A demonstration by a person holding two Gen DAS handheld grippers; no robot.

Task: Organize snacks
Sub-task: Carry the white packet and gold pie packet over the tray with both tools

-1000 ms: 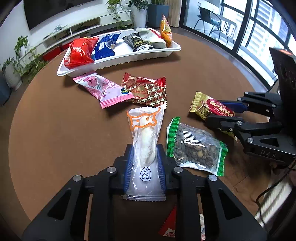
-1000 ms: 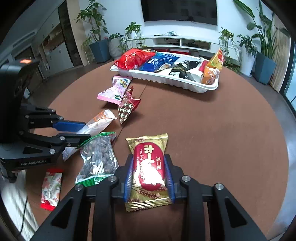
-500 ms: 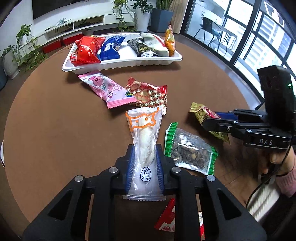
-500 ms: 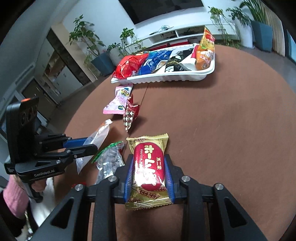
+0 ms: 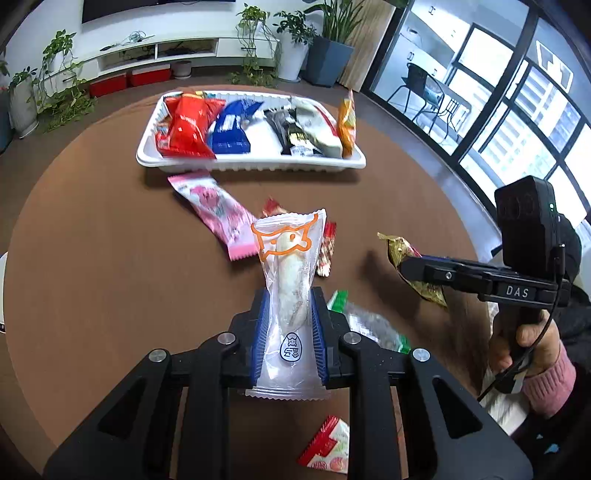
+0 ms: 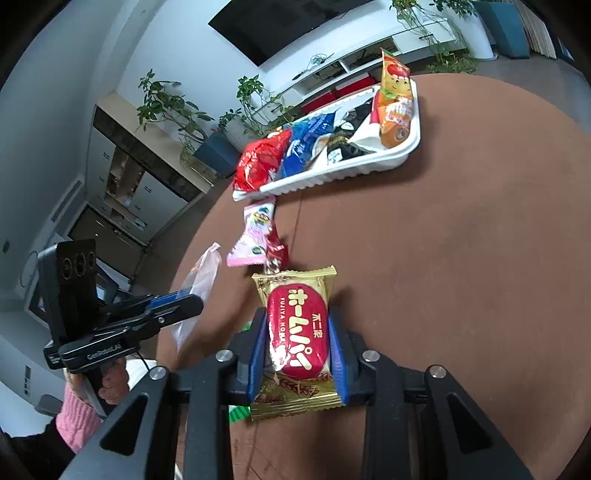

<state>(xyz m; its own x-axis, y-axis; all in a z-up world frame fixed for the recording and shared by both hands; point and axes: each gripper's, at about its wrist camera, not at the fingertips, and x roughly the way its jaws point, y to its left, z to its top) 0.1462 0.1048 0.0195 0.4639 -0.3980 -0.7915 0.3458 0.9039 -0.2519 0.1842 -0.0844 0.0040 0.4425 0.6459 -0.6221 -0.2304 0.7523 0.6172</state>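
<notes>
Bare brown table (image 6: 461,240) is seen right of the white tray (image 5: 251,166) crowded with packets, while a clear-wrapped snack (image 5: 290,295) is clamped by the left gripper (image 5: 288,321) and a gold-and-red packet (image 6: 297,332) by the right gripper (image 6: 297,350).

A living room in a home or apartment: beyond the round brown tabletop (image 5: 92,277) stand a wall-mounted television (image 6: 295,26), a low white media console (image 5: 155,55) with red boxes beneath, many potted plants (image 5: 325,44), tall windows (image 5: 517,110) facing high-rise buildings, and cabinets (image 6: 140,177).
</notes>
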